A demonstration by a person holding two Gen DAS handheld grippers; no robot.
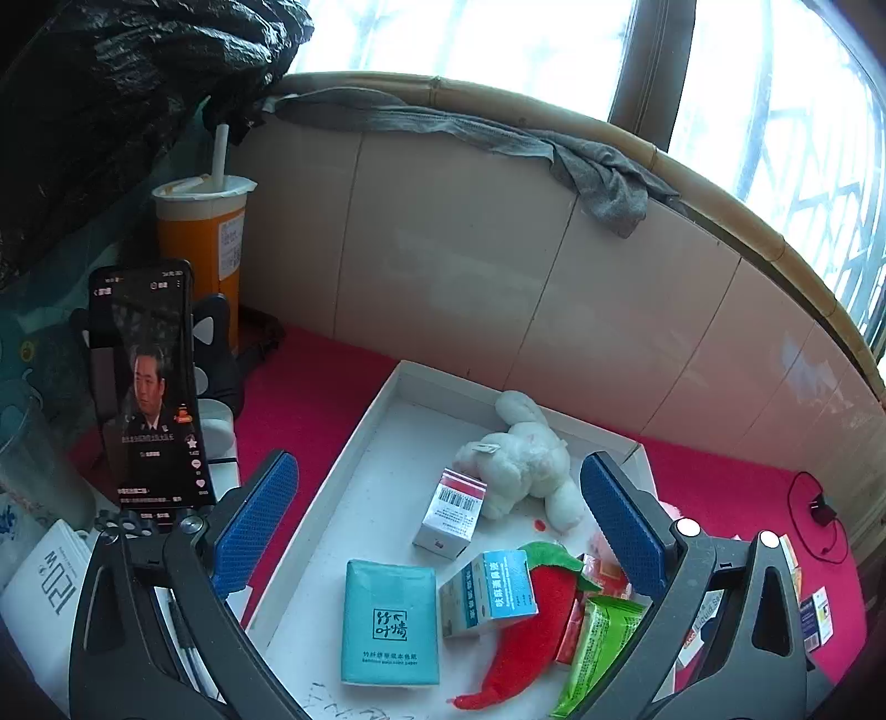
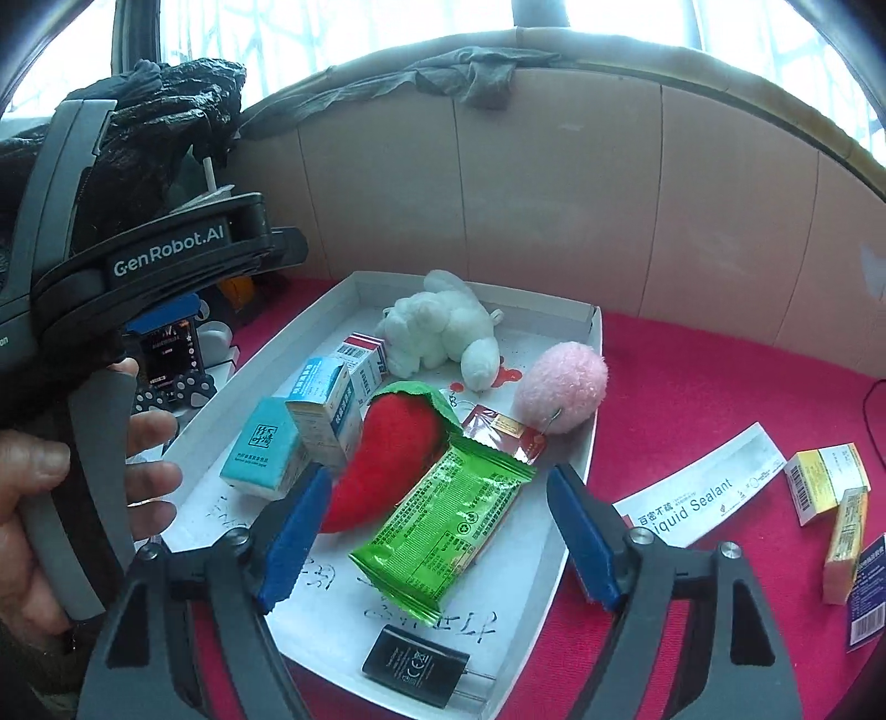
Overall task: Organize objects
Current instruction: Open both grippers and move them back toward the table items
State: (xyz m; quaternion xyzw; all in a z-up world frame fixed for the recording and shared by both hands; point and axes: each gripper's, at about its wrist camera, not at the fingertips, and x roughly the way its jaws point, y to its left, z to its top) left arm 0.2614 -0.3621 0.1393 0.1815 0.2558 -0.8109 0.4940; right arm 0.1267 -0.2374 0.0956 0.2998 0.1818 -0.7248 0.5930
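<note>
White tray (image 2: 592, 443) sits on the red cloth (image 2: 720, 387) and it's mostly loaded: green snack pack (image 2: 443, 520), red plush pepper (image 2: 387, 448), teal tissue pack (image 2: 260, 448), white plush (image 2: 437, 327). I reckon we're over halfway. Left to collect: sealant box (image 2: 703, 493) and yellow boxes (image 2: 825, 476) beside it. My right gripper (image 2: 437, 531) and left gripper (image 1: 443, 526) both hang spread wide, holding nothing.

Daylight from the overexposed windows (image 1: 554, 50) behind lights both views brightly, with soft shadows, sharp centres, and heavy fisheye bending plus dark vignetting at the edges.
</note>
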